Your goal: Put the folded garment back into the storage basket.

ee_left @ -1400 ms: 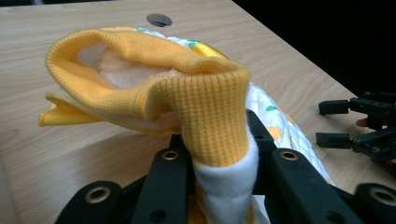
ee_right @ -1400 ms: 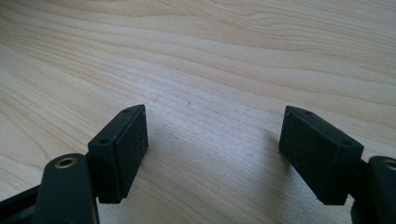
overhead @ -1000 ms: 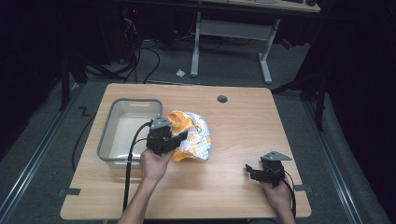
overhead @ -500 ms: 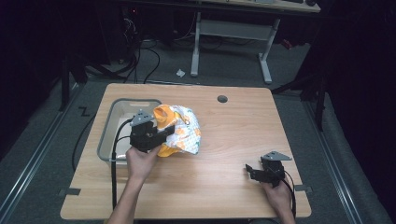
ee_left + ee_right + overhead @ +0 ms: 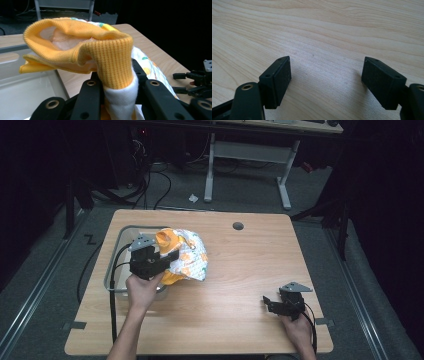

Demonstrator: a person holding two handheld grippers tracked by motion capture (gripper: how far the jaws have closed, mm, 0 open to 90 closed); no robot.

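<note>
Pale wood table [image 5: 240, 270] — dark room

Far-left corner of table [image 5: 250, 285] is taken up by grey tray [image 5: 113, 265]; its right rim is overhung by a bunched yellow/white garment [image 5: 187, 257], pinched in left gripper [image 5: 165, 260]. Near-right edge is occupied by right gripper [image 5: 272, 304], jaws apart, w/ bare wood between them. Centre, far-right & near-left are left open for passage.
</note>
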